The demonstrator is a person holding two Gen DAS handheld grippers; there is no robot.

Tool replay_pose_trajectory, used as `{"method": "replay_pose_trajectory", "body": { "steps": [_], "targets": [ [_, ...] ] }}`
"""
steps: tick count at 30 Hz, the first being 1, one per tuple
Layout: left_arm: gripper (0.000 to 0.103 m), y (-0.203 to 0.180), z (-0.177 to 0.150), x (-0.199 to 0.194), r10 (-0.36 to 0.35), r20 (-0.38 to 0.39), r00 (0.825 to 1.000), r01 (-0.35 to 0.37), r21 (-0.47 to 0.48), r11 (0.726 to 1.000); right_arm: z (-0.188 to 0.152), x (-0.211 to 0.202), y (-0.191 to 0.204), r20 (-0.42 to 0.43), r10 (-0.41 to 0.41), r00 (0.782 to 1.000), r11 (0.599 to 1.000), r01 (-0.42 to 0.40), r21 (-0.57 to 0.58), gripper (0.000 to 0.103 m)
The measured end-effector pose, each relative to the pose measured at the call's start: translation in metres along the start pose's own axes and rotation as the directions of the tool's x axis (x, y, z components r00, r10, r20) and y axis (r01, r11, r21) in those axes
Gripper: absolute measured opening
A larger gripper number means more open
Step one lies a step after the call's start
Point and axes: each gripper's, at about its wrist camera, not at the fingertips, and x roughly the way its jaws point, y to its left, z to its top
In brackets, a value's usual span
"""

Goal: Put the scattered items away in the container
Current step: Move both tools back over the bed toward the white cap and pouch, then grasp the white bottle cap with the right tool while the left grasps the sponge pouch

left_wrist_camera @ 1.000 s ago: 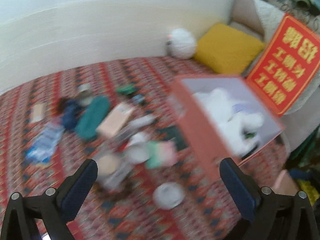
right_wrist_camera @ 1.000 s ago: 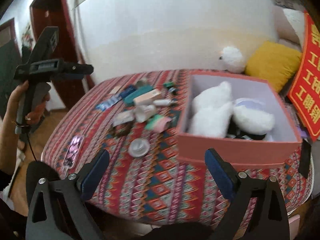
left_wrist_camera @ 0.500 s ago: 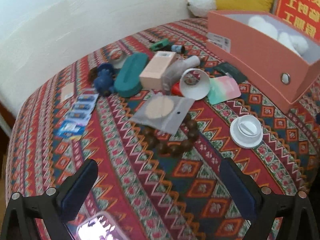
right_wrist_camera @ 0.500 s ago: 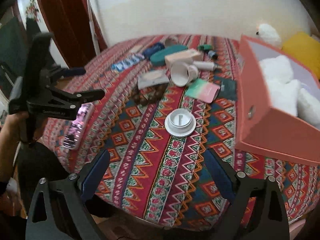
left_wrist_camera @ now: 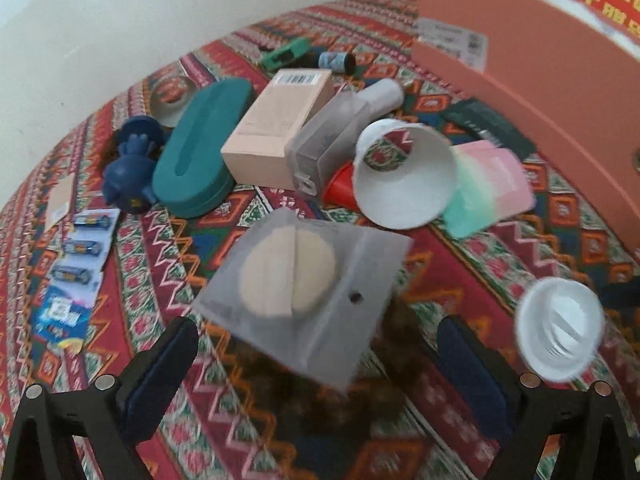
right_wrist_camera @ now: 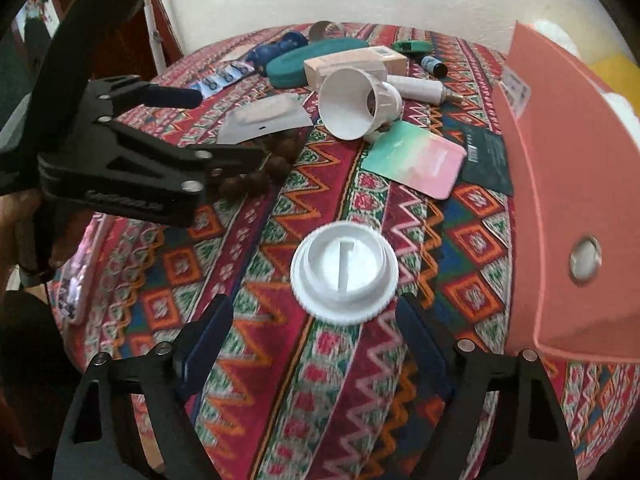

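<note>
The left gripper [left_wrist_camera: 316, 354] was wide open and held nothing. It hung just over a clear bag with a round tan pad [left_wrist_camera: 304, 292] inside. Brown beads [left_wrist_camera: 360, 400] peeked out from under the bag, between the two fingers. At two o'clock from the bag, a white paper cup [left_wrist_camera: 404, 174] lay on its side. A pink and green card [left_wrist_camera: 488, 186] lay partly under the cup. At eleven o'clock lay a long teal case [left_wrist_camera: 198, 148], and a tan box [left_wrist_camera: 276, 120] touched its right side.

The right gripper [right_wrist_camera: 314, 344] was wide open too, with nothing in it. A round white lid [right_wrist_camera: 344, 270] sat on the bright striped cloth [right_wrist_camera: 320, 400], at twelve o'clock from the fingers and just above them. The big pink box [right_wrist_camera: 568, 184], the container, stood at two o'clock from the lid. White fluffy things showed over its top edge.
</note>
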Motion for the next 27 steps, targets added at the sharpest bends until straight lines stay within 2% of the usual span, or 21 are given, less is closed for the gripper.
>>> {"method": "replay_pose_trajectory", "body": {
  "steps": [8,10,11,12,13,15,16,17,18,22,27],
  "targets": [
    [0.096,0.010,0.013,0.029,-0.045,-0.021,0.999,0.044,-0.037,0.998,0.018,0.028,-0.013,0.004,-0.040,0.999,0.999,0.040,0.003,0.085],
    [0.092,0.013,0.015,0.035,-0.060,-0.024,0.998,0.058,-0.050,0.997,0.019,0.033,-0.013,0.008,-0.054,0.998,0.998,0.055,-0.008,0.081],
    [0.083,0.014,0.016,0.038,-0.067,-0.026,0.997,0.065,-0.057,0.996,0.020,0.034,-0.012,0.012,-0.064,0.998,0.998,0.064,-0.019,0.067],
    [0.070,0.015,0.017,0.040,-0.074,-0.028,0.997,0.072,-0.063,0.995,0.020,0.033,-0.011,0.017,-0.074,0.997,0.997,0.075,-0.033,0.065],
    [0.068,0.019,0.017,0.040,-0.093,-0.024,0.995,0.091,-0.089,0.992,0.020,0.032,-0.011,0.021,-0.080,0.997,0.996,0.081,-0.044,0.065],
    [0.049,0.027,0.018,0.035,-0.098,-0.009,0.995,0.096,-0.128,0.987,0.020,0.028,-0.012,0.027,-0.065,0.998,0.997,0.066,-0.039,0.065],
    [0.044,0.031,0.018,0.031,-0.102,-0.001,0.995,0.101,-0.150,0.984,0.019,0.026,-0.013,0.029,-0.056,0.998,0.998,0.057,-0.033,0.065],
    [0.018,0.037,0.019,0.026,-0.096,0.005,0.995,0.096,-0.172,0.980,0.019,0.024,-0.013,0.031,-0.047,0.998,0.998,0.048,-0.028,0.065],
    [0.009,0.042,0.018,0.023,-0.098,0.004,0.995,0.097,-0.191,0.977,0.018,0.021,-0.013,0.033,-0.040,0.999,0.999,0.040,-0.025,0.065],
    [0.007,0.062,0.016,0.007,-0.100,0.013,0.995,0.100,-0.248,0.964,0.014,0.007,-0.005,0.055,-0.020,0.998,0.999,0.021,-0.028,0.065],
    [0.006,0.080,0.009,-0.022,-0.096,0.058,0.994,0.108,-0.264,0.958,0.010,-0.010,0.005,0.081,0.009,0.997,1.000,-0.008,-0.014,0.065]
  ]
}}
